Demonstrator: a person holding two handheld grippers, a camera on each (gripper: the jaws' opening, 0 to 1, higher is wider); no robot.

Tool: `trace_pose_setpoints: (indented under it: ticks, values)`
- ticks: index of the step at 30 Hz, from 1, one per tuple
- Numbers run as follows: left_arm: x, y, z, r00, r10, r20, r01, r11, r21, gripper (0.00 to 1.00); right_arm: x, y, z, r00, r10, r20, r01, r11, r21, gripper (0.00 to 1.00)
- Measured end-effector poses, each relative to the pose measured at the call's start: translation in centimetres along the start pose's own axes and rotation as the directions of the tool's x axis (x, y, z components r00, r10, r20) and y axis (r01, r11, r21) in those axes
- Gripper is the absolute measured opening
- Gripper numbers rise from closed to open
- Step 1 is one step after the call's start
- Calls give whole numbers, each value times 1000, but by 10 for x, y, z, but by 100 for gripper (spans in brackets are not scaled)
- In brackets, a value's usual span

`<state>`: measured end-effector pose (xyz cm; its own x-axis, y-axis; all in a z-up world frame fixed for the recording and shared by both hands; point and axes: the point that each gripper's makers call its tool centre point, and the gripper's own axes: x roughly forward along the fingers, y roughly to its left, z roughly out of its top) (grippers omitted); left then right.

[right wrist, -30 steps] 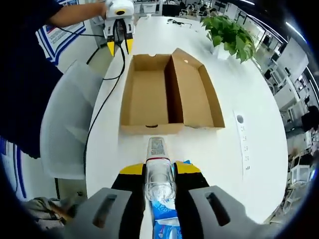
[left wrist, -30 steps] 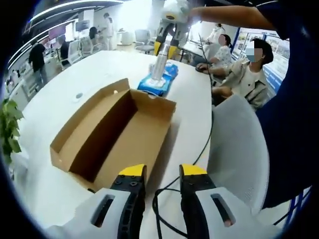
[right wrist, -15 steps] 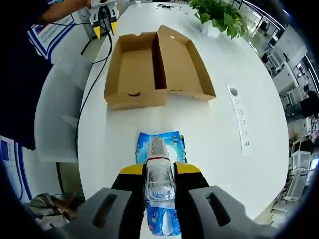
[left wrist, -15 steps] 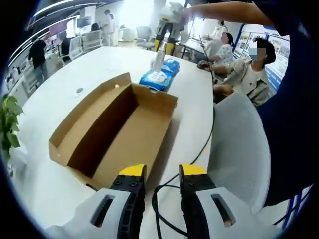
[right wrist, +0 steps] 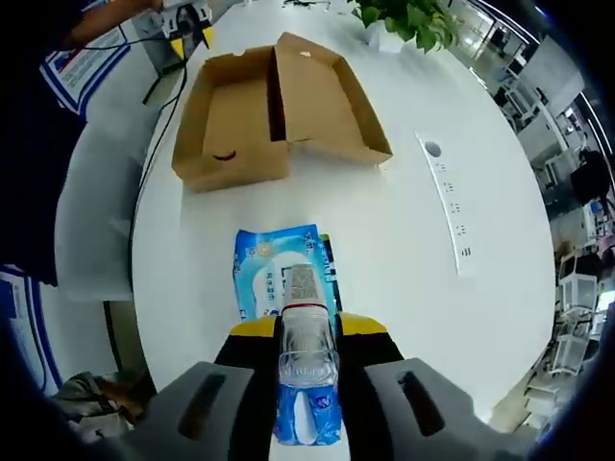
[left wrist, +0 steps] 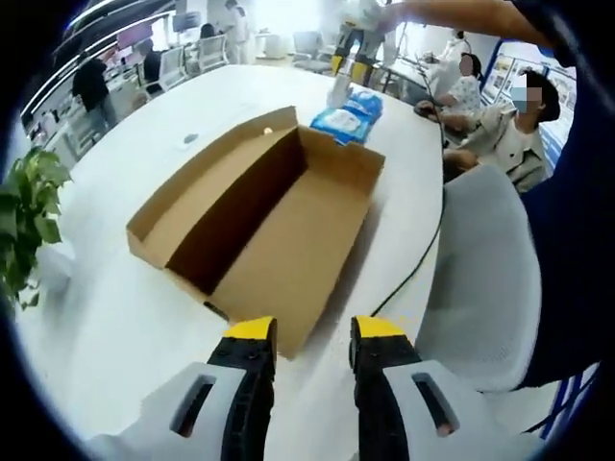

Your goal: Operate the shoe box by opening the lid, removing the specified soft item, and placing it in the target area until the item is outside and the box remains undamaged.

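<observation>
The brown cardboard shoe box (left wrist: 288,206) lies open and empty on the white table, its lid (left wrist: 207,187) folded out flat on the plant side. Just beyond its far end lies a blue soft wipes pack (left wrist: 348,113), flat on the table. My left gripper (left wrist: 315,331) hovers open at the box's near end, with nothing between its yellow tips. My right gripper (right wrist: 306,331) is shut on a clear plastic bottle (right wrist: 306,357), held above the wipes pack (right wrist: 279,279), with the box (right wrist: 235,115) farther ahead. The right gripper (left wrist: 351,58) shows far off, above the pack.
A white chair (left wrist: 480,279) stands along the table's edge, with a black cable (left wrist: 418,264) trailing past it. A potted plant (left wrist: 29,216) and a power strip (right wrist: 447,206) sit on the table. People sit and stand in the background.
My right gripper has drawn back from the box with the bottle, so more of the wipes pack shows below it. The left gripper's view has shifted toward the box.
</observation>
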<state>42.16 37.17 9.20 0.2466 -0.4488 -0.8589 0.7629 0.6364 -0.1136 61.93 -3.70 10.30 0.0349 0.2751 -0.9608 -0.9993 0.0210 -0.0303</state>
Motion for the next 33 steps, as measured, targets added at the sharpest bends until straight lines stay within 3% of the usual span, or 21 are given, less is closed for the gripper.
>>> trace_pose_setpoints:
  ticks: [5,11,17,28,33]
  values:
    - [7,22,-13,996,60,-61,-65,995,-78,17,1,-10,-3,1000,-9,3,9,1000,14,18]
    - [19,25,-28,991,64,-121,-83,983,-164,12,5,-17,-4,1000,-13,-1,13,1000,20,18]
    - [25,23,-28,993,38,-113,-62,974,-219,9,10,-25,-13,999,-14,-35,14,1000,6,18]
    - [29,19,-29,988,25,-150,-53,980,-193,7,17,-44,-15,996,-35,-85,32,999,-27,18]
    - [31,19,-30,988,21,-151,-51,979,-198,9,23,-55,-22,985,-59,-160,44,994,-97,18]
